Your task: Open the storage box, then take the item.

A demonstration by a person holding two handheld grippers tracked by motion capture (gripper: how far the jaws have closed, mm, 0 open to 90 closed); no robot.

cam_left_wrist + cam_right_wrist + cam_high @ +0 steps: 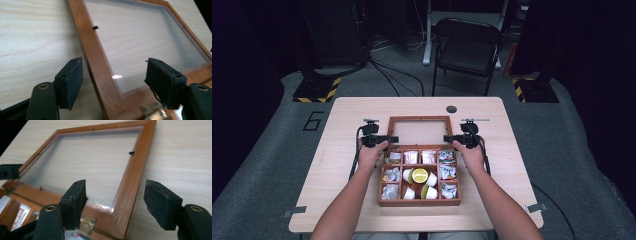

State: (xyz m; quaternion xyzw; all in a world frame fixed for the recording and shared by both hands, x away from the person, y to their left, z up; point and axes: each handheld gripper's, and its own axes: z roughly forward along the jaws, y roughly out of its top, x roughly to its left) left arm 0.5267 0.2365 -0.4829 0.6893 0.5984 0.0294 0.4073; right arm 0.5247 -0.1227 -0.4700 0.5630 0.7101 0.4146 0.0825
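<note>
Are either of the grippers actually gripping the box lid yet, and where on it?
Nothing is held yet. The left gripper and right gripper each straddle a side rail of the glass lid near the hinges, fingers not pressing the frame.

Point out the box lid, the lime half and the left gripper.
box lid [420, 118]: high view, far rail of its wooden frame.
lime half [420, 175]: high view, its cut face.
left gripper [113, 81]: left gripper view, midway between its jaws.

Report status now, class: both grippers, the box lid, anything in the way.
Left gripper and right gripper open, each straddling a side rail of the lid, pads not touching. Lid lies flat open behind the box. Nothing in the way.
</note>
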